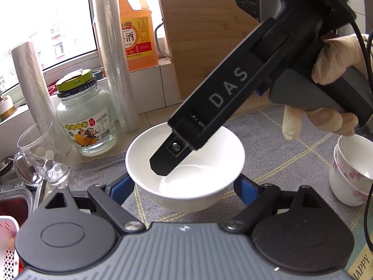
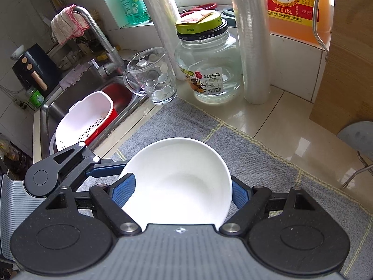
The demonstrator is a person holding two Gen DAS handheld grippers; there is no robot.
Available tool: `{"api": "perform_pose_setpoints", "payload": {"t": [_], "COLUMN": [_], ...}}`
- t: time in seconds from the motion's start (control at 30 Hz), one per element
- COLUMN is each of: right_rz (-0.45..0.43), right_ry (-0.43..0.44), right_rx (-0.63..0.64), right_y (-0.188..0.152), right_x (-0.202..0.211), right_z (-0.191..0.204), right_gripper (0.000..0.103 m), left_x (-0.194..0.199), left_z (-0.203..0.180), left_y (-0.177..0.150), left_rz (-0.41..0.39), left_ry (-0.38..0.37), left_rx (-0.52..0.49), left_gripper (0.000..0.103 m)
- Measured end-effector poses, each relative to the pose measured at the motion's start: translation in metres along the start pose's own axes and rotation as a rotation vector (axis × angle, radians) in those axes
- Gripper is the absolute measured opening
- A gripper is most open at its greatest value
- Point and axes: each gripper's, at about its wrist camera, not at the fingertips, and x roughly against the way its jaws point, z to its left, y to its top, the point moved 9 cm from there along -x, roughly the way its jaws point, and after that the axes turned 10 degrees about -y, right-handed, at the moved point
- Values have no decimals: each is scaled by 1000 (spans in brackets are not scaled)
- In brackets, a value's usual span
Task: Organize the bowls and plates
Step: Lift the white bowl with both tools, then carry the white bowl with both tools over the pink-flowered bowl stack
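Note:
A plain white bowl (image 1: 186, 163) sits between the blue pads of my left gripper (image 1: 184, 186), which press on its outer sides. My right gripper (image 1: 163, 168), held by a gloved hand (image 1: 338, 58), comes down from the upper right, and its near finger overlaps the bowl's inside. In the right wrist view the same bowl (image 2: 177, 182) fills the gap of the right gripper (image 2: 181, 191), touching both pads. One left finger (image 2: 105, 171) reaches it from the left. Two stacked flower-patterned bowls (image 1: 352, 172) stand at the right on the grey cloth (image 1: 291, 140).
Along the back stand a glass mug (image 2: 153, 77), a glass jar (image 2: 209, 65), two plastic-wrap rolls (image 2: 251, 42), an orange cooking-wine bottle (image 2: 296, 7) and a wooden cutting board (image 2: 345, 74). At the left lies a sink with a tap (image 2: 98, 30) and a white colander (image 2: 86, 119).

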Motion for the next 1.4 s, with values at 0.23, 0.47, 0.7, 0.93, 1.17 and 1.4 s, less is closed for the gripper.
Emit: {"api": "perform_pose_setpoints", "payload": {"t": [0.23, 0.47, 0.7, 0.93, 1.17, 1.4], "right_rz": [-21, -52, -70, -76, -97, -120], "right_ry": [-13, -35, -50, -70, -100, -157], "right_rx": [-9, -21, -60, -81, -106, -138], "right_y": [-16, -34, -53, -72, -91, -110], "right_x": [28, 58, 82, 107, 133, 162], "right_z": [4, 7, 3, 2, -2, -15], "right_gripper": [90, 92, 92, 92, 92, 92], "left_x": [16, 28, 38, 47, 56, 55], "left_z": [-22, -45, -70, -96, -122, -148], "left_y": [3, 6, 9, 12, 18, 28], "left_rz": [0, 6, 12, 15, 0, -16], "left_ry": [-24, -52, -84, -118, -167, -231], "left_rx": [-20, -50, -83, -100, -119, -155], "left_gripper": [91, 91, 91, 91, 91, 91]}}
